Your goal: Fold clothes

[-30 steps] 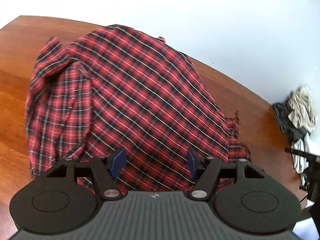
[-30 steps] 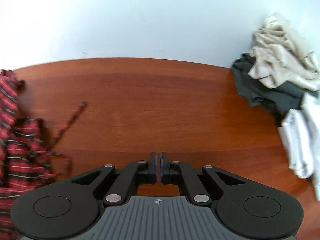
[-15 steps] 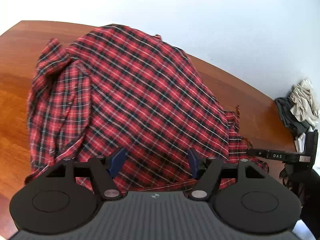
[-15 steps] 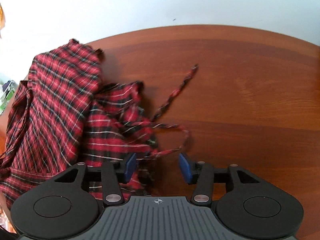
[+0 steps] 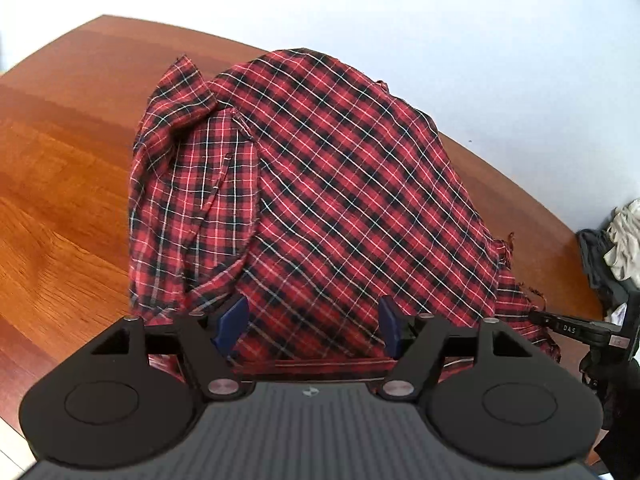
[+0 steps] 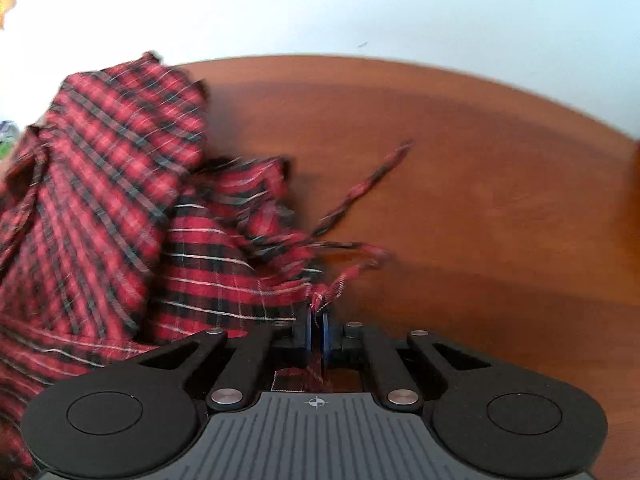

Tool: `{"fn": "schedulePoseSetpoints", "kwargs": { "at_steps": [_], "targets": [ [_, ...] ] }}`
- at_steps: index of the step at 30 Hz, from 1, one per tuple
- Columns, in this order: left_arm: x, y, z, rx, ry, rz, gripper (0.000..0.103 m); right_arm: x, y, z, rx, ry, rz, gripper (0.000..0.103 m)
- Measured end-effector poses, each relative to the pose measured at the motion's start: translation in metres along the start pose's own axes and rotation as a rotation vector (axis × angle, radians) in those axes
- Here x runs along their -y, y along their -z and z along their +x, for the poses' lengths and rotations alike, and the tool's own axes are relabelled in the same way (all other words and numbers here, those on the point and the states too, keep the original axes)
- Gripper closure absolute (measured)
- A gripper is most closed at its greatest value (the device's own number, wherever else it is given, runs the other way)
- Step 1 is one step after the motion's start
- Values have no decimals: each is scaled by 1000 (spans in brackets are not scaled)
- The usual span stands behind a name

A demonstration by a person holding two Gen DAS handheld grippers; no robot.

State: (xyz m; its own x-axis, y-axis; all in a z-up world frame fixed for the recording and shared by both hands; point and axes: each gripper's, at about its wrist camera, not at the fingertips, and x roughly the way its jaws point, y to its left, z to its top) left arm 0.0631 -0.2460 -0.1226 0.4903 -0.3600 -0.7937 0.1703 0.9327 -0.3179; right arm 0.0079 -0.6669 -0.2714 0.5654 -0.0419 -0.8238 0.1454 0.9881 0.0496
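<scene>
Reddish-brown wooden table (image 5: 60,184) carries a red and black plaid cotton garment (image 5: 320,200), heaped loosely at its middle. Off by the far right edge sits a small pile of grey and cream clothes (image 5: 616,248). Left hand-held gripper (image 5: 312,326) tilts down over the plaid's near hem, jaws wide apart, clasping nothing. Right hand-held gripper (image 6: 316,330) angles down too, pinched closed on the garment's frayed corner (image 6: 324,294).

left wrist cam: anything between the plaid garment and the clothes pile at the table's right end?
Mostly bare wooden table. Between the plaid garment and the clothes pile, only the garment's frayed fringe and the right gripper intrude, near the bottom.
</scene>
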Motion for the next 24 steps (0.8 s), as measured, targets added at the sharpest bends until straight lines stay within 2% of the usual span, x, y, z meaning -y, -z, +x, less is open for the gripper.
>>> {"fn": "schedulePoseSetpoints", "kwargs": {
  "at_steps": [10,15,16,17,19,24],
  "targets": [
    [45,-13,7,-17,151,83,20,113,-6,-34,9,350,45,96],
    [61,-18,9,-6,180,132,19,156,-3,-58,8,503,102,92],
    [62,-20,9,-2,180,139,19,160,-2,-65,17,509,116,84],
    [62,-22,9,2,179,148,19,161,0,-73,31,519,126,67],
    [61,-27,10,12,174,169,19,158,3,-89,73,536,132,49],
    [59,-42,17,43,151,249,19,135,6,-115,125,462,144,47]
  ]
}}
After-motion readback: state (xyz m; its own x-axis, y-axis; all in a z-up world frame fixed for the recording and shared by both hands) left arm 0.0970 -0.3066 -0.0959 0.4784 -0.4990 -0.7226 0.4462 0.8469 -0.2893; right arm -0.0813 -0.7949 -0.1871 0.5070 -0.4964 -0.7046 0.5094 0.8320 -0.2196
